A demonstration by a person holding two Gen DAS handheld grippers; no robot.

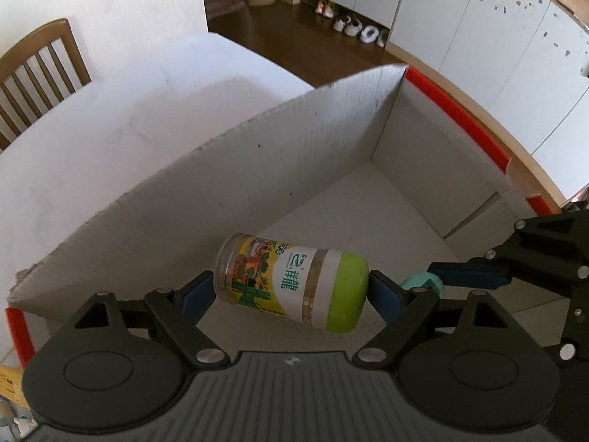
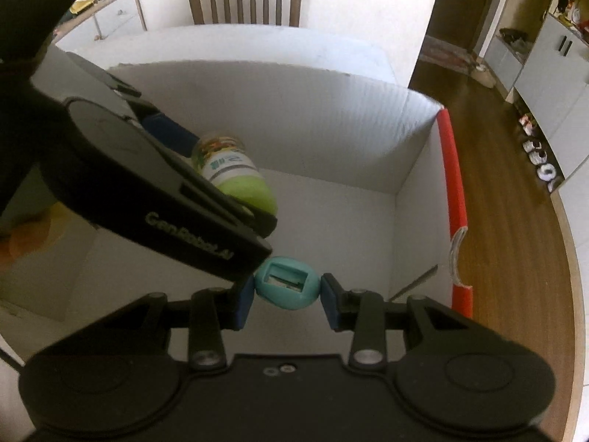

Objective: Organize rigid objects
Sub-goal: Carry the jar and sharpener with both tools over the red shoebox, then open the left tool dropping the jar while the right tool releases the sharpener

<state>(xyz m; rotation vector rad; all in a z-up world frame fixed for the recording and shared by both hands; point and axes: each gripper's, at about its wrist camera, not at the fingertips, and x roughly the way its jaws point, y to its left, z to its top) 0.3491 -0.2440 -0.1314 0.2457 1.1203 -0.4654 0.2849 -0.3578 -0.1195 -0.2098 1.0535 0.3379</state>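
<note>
My left gripper [image 1: 291, 289] is shut on a seasoning jar [image 1: 291, 281] with a green cap and a yellow and white label, held sideways above the inside of a white cardboard box [image 1: 206, 191]. The jar also shows in the right wrist view [image 2: 232, 169]. My right gripper [image 2: 287, 289] is shut on a small teal egg-shaped object [image 2: 287, 287] with a rectangular opening, held over the box floor [image 2: 331, 228]. The teal object peeks out behind my left gripper's right finger [image 1: 423, 281]. The left gripper body [image 2: 147, 184] sits just left of and above the right gripper.
The box has red edge strips [image 2: 454, 184] and stands on a white table [image 1: 110, 110]. A wooden chair [image 2: 244, 0] stands behind the table. Wooden floor [image 2: 515, 184], white cabinets [image 1: 478, 37] and shoes [image 1: 353, 25] lie beyond.
</note>
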